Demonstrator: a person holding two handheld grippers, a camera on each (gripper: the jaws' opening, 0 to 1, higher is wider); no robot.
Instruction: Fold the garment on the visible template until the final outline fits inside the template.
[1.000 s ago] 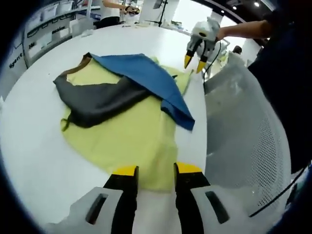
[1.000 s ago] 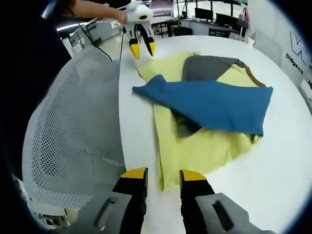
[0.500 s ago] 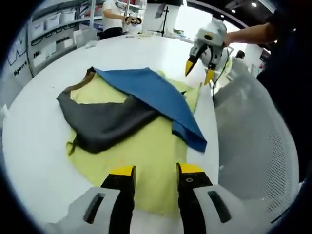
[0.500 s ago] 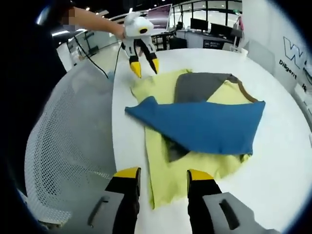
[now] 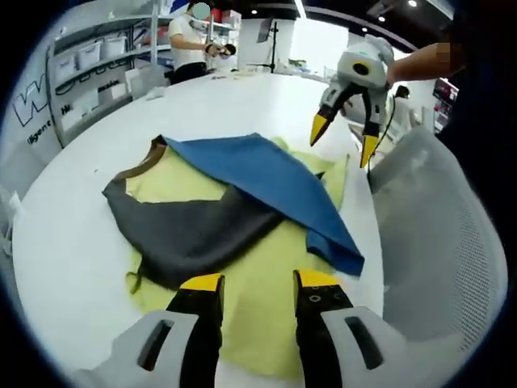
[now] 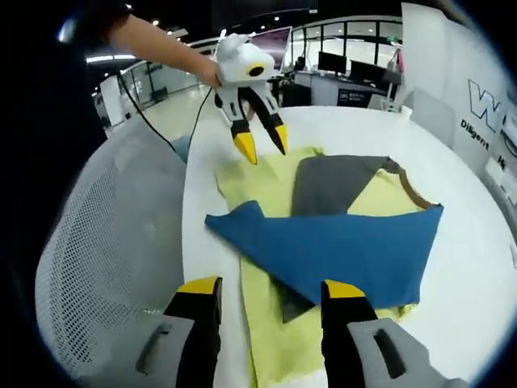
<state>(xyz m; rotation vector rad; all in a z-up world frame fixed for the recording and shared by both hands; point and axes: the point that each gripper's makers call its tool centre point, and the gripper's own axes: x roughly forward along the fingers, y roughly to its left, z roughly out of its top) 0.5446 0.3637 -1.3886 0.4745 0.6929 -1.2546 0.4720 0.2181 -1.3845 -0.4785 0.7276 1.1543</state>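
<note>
A garment lies on a yellow-green template (image 5: 258, 279) (image 6: 262, 182) on the round white table (image 5: 73, 242) (image 6: 477, 242). Its blue part (image 5: 258, 174) (image 6: 339, 250) is folded diagonally over a dark grey part (image 5: 198, 234) (image 6: 331, 182) with a brown collar (image 5: 145, 158) (image 6: 412, 190). My left gripper (image 5: 258, 283) stands open above the template's near edge; it appears again as the white gripper with yellow tips (image 6: 260, 144), hovering over the template's far corner. My right gripper (image 6: 271, 289) is open over the blue cloth's near edge, and appears from the other side (image 5: 345, 139) above the far corner.
A white mesh chair back (image 5: 436, 234) (image 6: 105, 234) stands against the table edge beside the template. Shelves with bins (image 5: 89, 65) and a person (image 5: 190, 40) are beyond the table. Desks with monitors (image 6: 355, 69) stand behind it on the other side.
Both grippers have moved in over the garment, and each looks larger and closer in the other's view. The right gripper's jaws have spread a little wider. The garment lies as before.
</note>
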